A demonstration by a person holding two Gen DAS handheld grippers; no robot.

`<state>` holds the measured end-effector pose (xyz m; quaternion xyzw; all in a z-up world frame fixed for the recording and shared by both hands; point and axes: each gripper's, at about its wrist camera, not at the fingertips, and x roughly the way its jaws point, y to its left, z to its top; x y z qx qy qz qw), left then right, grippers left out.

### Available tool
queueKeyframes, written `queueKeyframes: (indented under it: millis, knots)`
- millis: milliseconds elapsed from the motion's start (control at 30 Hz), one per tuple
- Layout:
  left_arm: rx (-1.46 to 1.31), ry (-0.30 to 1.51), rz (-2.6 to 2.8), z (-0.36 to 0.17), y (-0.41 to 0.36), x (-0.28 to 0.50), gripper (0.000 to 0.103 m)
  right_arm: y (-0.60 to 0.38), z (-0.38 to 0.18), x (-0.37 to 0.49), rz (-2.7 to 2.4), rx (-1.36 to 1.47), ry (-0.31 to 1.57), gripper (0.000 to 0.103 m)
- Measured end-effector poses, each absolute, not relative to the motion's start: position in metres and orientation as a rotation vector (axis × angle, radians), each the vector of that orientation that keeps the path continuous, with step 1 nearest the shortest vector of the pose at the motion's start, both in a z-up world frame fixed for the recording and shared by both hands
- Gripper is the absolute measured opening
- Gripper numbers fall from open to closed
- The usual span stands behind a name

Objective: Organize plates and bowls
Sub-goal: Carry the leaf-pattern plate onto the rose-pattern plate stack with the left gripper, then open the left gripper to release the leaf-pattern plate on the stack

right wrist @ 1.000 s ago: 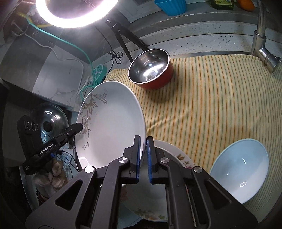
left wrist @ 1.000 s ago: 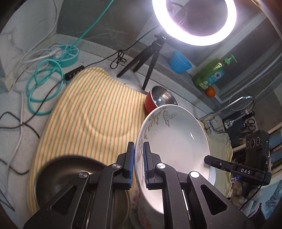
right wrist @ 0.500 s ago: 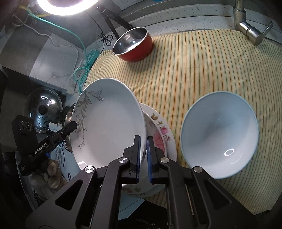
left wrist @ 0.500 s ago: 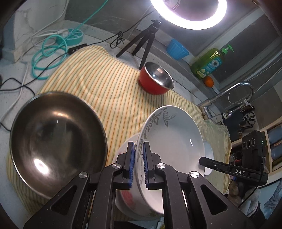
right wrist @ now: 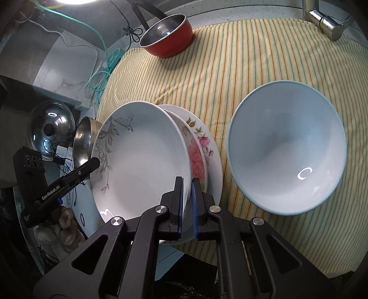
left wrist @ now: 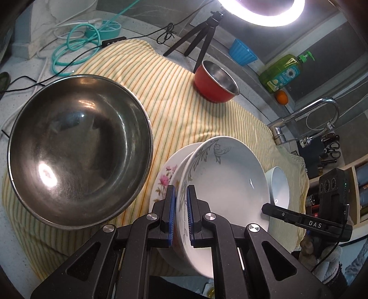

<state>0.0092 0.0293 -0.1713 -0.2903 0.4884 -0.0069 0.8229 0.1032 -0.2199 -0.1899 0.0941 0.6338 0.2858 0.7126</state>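
The striped cloth (right wrist: 241,76) covers most of the surface (left wrist: 13,76). In the right wrist view its widest bare stretch lies in the middle and upper middle of the frame, between the red pot (right wrist: 169,38) at the top and the crockery lower down. The blue bowl (right wrist: 287,147) fills the right of that frame, just beside the flowered plate (right wrist: 202,149) with a thin strip of cloth between them. In the left wrist view the steel bowl (left wrist: 78,149) takes up the left half of the frame, its rim close to the flowered plate (left wrist: 164,177); whether they touch cannot be told. The cloth's near edge hangs off the surface at the bottom of both frames. A tap (left wrist: 306,115) stands at the right edge of the cloth, and a ring light (left wrist: 260,13) on a tripod (left wrist: 197,36) stands at the top.

Both tools point steeply down. The left tool (left wrist: 181,214) is clamped tight on one side of the rim of the leaf-patterned plate (left wrist: 225,179), and the right tool (right wrist: 187,207) is clamped tight on the opposite side of the rim (right wrist: 142,158). Each shows in the other's view as a dark finger lying against the far rim.

The leaf-patterned plate is white and deep, with a grey leafy spray along one side. It sits tilted over the flowered plate in the lower middle of both frames, its edge overlapping the pink blossoms.
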Motion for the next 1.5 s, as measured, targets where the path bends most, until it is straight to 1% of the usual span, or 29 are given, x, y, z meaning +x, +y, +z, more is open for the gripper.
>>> queueKeyframes:
  millis: [667,733,900,1000,1067,1367,1500]
  knots:
    - [-0.611,1.080,-0.021,-0.184,0.025,0.015,0.008,-0.218,-0.195,0.099,0.605,0.163,1.410,0.007]
    - [-0.613,1.081,-0.020,-0.185,0.026,0.014,0.008,-0.217,-0.196,0.099,0.611,0.162,1.416,0.009]
    - [-0.599,1.079,-0.023,-0.184,0.025,0.013,0.008,-0.213,-0.194,0.097,0.605,0.125,1.397,0.009]
    - [-0.607,1.078,-0.028,-0.184,0.026,0.012,0.012,-0.215,-0.192,0.098,0.597,0.125,1.386,0.009]
    - [-0.605,1.076,-0.034,-0.183,0.024,0.011,0.015,-0.216,-0.191,0.099,0.589,0.120,1.379,0.011]
    - [-0.593,1.073,-0.030,-0.181,0.024,0.010,0.015,-0.214,-0.190,0.096,0.602,0.083,1.372,0.015]
    - [-0.597,1.071,-0.031,-0.180,0.025,0.009,0.015,-0.212,-0.188,0.094,0.607,0.069,1.368,0.021]
